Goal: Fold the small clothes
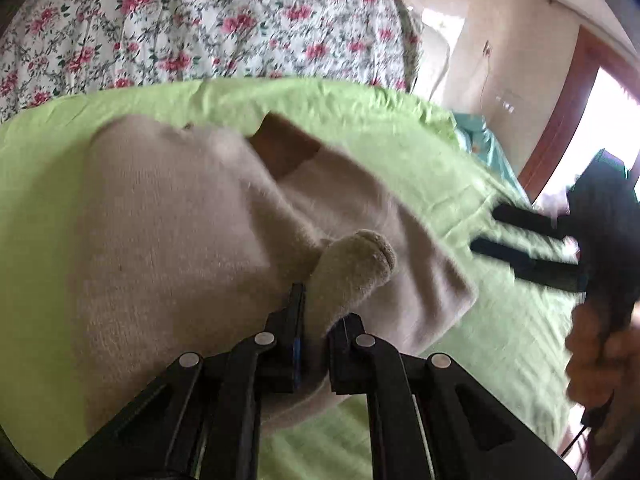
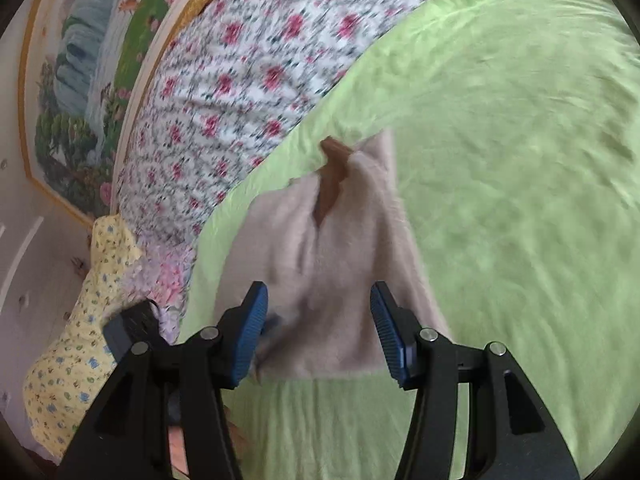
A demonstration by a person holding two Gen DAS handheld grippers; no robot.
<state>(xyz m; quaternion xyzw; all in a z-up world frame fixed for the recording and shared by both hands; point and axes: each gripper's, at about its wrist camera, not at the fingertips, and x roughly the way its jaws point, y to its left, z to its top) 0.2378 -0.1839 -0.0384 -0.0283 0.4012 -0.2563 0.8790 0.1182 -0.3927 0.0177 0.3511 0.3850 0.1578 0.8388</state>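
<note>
Cloth is what both views turn on, so every place below is given from the beige garment point(image 1: 168, 216) that lies on the green sheet point(image 1: 400, 128).

From the left wrist, the left gripper point(image 1: 316, 320) has its jaws together on a rolled end of this garment, which stands up between the fingers like a short tube. The body of the garment spreads away from the jaws, ahead and to the left, with a brown patch point(image 1: 286, 150) at its far end. The right gripper point(image 1: 496, 232) is off the garment's right edge, over bare sheet, its two fingers apart and pointing toward the cloth. A hand point(image 1: 600, 352) carries it.

From the right wrist, the right gripper point(image 2: 318, 332) has its jaws well apart, with nothing pressed between them. The garment point(image 2: 320, 264) lies straight ahead, its near edge between the fingers, its long axis running away from them toward the floral cover point(image 2: 240, 80).

I judge the left hand is the nearer one, and the fold goes across that axis.
</note>
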